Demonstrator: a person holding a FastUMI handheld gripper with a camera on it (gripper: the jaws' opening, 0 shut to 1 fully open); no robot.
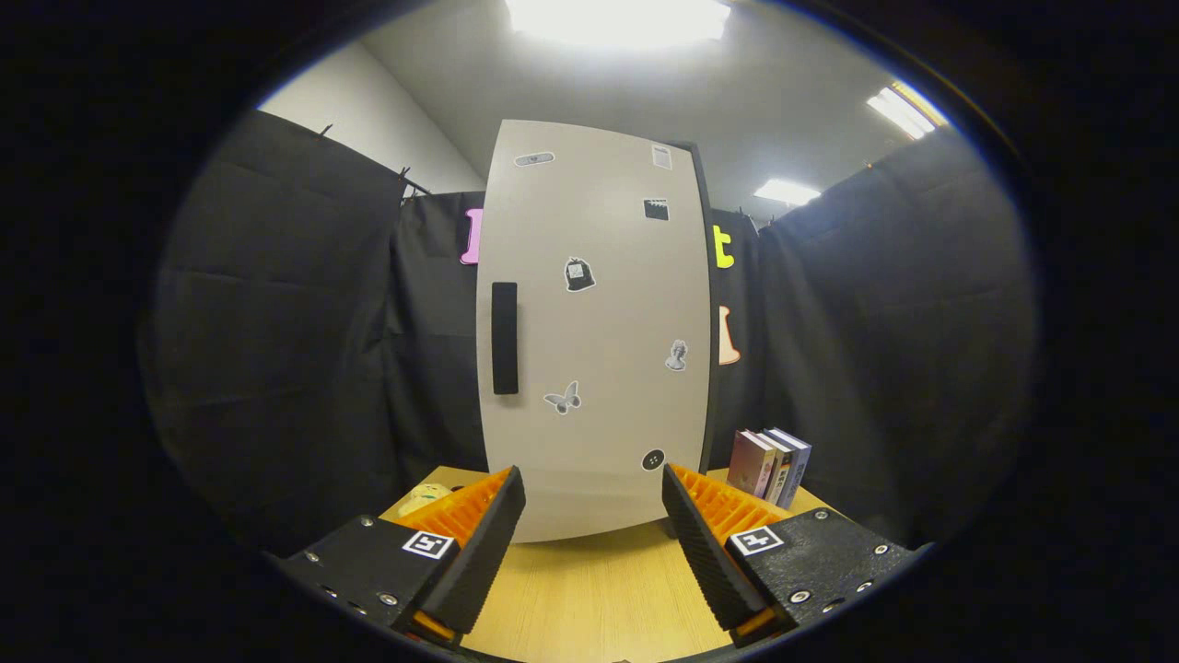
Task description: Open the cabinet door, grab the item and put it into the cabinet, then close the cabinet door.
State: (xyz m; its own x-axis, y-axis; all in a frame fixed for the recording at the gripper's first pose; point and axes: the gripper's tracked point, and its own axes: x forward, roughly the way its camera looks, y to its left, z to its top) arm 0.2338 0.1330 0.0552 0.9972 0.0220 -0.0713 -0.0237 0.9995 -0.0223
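A tall pale cabinet (594, 331) stands on the wooden table (599, 599) straight ahead of my fingers, its door shut. A black vertical handle (504, 338) sits on the door's left side, and several small stickers dot the door. My gripper (594, 502) is open, a short way back from the cabinet's base, with nothing between its fingers. A small yellowish item (422, 498) lies on the table to the left of the cabinet, partly hidden behind my left finger.
Several upright books (770, 463) stand on the table to the right of the cabinet. Black cloth walls close in the booth on the left, back and right. Bare tabletop lies between my fingers and the cabinet.
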